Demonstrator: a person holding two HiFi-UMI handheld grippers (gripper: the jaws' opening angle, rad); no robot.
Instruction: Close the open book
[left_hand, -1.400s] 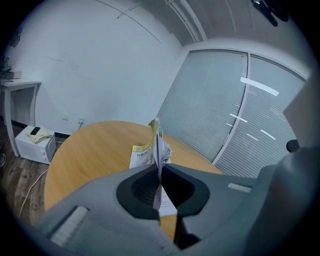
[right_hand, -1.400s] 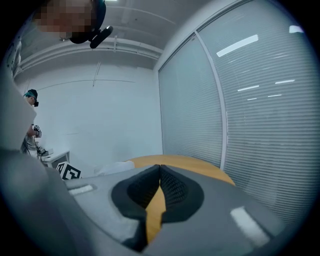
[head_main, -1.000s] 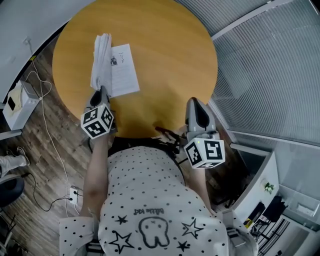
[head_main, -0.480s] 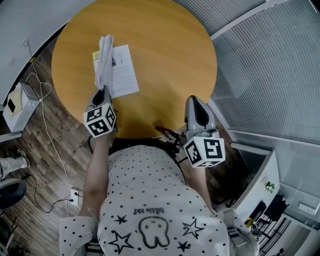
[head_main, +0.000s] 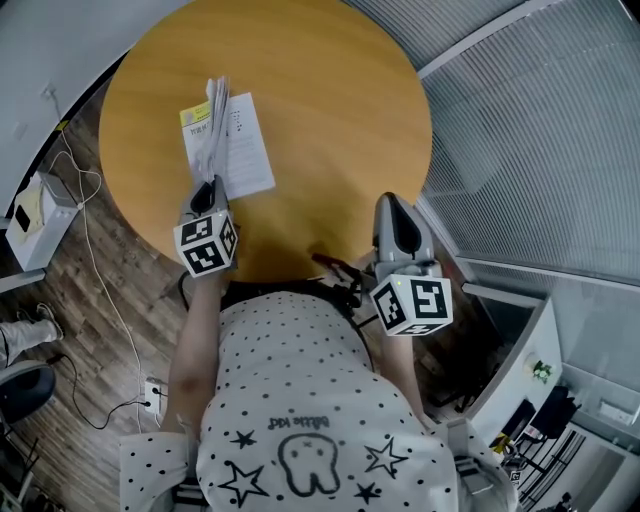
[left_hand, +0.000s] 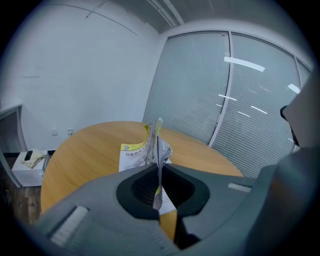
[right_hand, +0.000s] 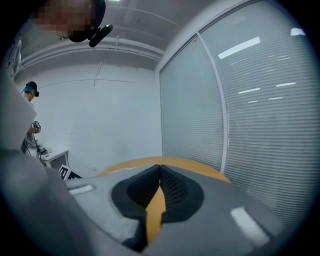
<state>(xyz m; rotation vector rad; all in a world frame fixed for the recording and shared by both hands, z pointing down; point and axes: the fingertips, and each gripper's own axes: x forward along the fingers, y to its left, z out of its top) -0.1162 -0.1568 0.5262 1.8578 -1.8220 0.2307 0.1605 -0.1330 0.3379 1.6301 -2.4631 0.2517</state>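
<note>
Compared with a second ago, the left gripper (head_main: 207, 186) is holding its sheaf of pages (head_main: 213, 120) nearly upright instead of leaning left, and a yellow-topped sheet (head_main: 194, 116) is now showing on the left side of the book (head_main: 245, 150). Its jaws are pressing tightly together on the near lower edge of the pages, which are standing on edge between the pads in the left gripper view. The book is lying open on the left part of the round wooden table (head_main: 340, 100), with its right page resting flat. The right gripper (head_main: 392, 203) is hovering at the table's near right edge, its jaws closed together and gripping nothing.
</note>
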